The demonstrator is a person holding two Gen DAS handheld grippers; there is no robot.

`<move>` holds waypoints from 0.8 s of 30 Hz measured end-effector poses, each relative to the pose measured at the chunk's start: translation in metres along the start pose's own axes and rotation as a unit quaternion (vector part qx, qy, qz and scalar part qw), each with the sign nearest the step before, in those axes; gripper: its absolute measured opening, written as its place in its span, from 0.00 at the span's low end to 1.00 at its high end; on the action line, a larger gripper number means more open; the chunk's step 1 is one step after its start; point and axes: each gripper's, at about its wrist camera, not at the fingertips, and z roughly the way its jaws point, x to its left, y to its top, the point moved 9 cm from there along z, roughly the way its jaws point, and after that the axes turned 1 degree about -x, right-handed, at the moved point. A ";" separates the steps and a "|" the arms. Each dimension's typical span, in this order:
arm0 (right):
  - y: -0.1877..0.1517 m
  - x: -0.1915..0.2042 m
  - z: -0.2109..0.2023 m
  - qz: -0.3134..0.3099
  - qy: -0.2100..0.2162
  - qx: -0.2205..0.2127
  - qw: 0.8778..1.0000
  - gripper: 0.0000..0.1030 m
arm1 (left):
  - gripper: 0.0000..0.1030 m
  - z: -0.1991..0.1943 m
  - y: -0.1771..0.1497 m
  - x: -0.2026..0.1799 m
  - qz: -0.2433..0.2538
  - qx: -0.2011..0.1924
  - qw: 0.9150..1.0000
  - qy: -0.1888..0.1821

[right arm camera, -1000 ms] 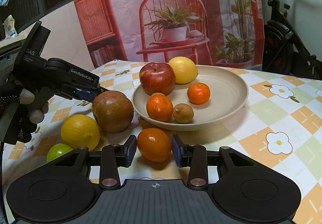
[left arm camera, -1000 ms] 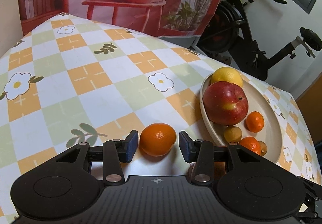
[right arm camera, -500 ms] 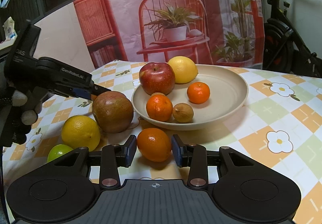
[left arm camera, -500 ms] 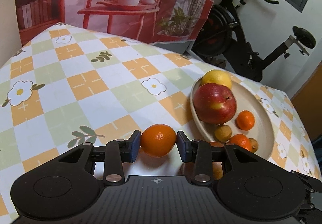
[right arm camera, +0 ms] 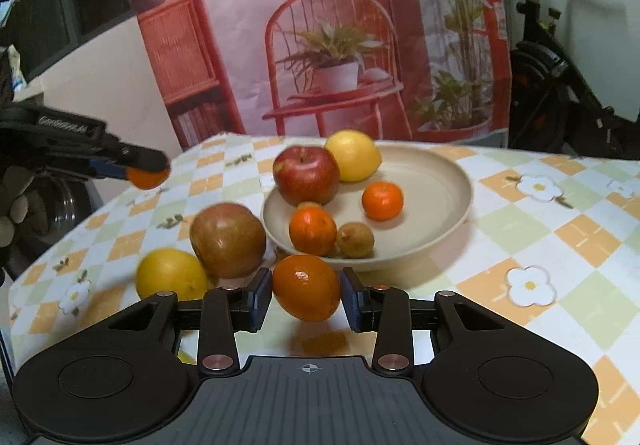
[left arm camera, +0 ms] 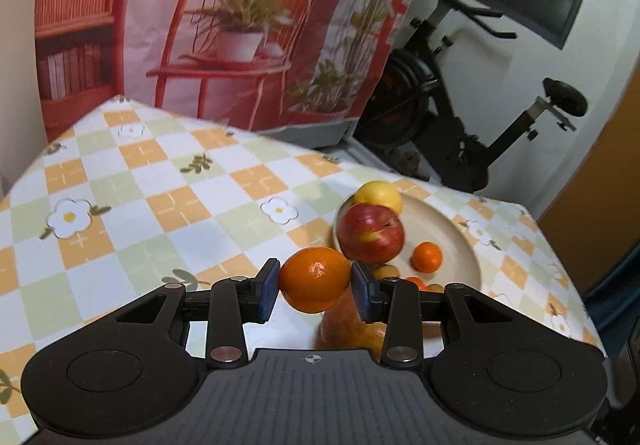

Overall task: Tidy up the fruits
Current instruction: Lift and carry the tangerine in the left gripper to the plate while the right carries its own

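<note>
Nearest, right wrist view: right gripper [right arm camera: 306,295] clenched on an orange [right arm camera: 306,287], both blue pads pressed against its sides, fruit raised clear of the checked tablecloth [right arm camera: 520,229] with its shadow on the cloth below. At 10 o'clock from that orange, a yellow lemon [right arm camera: 170,273] on the cloth, touching or just beside a dull red-brown apple [right arm camera: 227,239] at 11 o'clock. Past the held orange at 12 o'clock, the beige bowl [right arm camera: 444,185]. Inside it, near rim to far: a mandarin [right arm camera: 312,231] with a small brown fruit [right arm camera: 355,239] just beside it at its 3 o'clock; another mandarin [right arm camera: 382,200] further in; a red apple [right arm camera: 306,175] and a second lemon [right arm camera: 353,155] touching at the far left.

Far left at 9 o'clock, blurred: left gripper [right arm camera: 148,169] held in a gloved hand [right arm camera: 12,201], up above the table edge, gripping a second orange [right arm camera: 148,177].

Left wrist view: left gripper [left arm camera: 315,285] grasping the second orange [left arm camera: 315,279], pads tight on both sides, fruit lifted above the cloth. Bowl [left arm camera: 460,233] at 2 o'clock beyond it; red apple [left arm camera: 370,231] and lemon [left arm camera: 378,197] at its near-left rim, a mandarin [left arm camera: 427,256] at centre. An orange-toned fruit shows directly below the held one, too blurred to name. Exercise bike [left arm camera: 460,117] beyond the table at 1 o'clock.
</note>
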 end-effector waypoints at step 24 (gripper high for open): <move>0.104 -0.031 -0.030 -0.038 -0.043 -0.056 0.997 0.33 | 0.40 -0.026 0.062 -0.051 0.096 -0.063 0.993 -0.026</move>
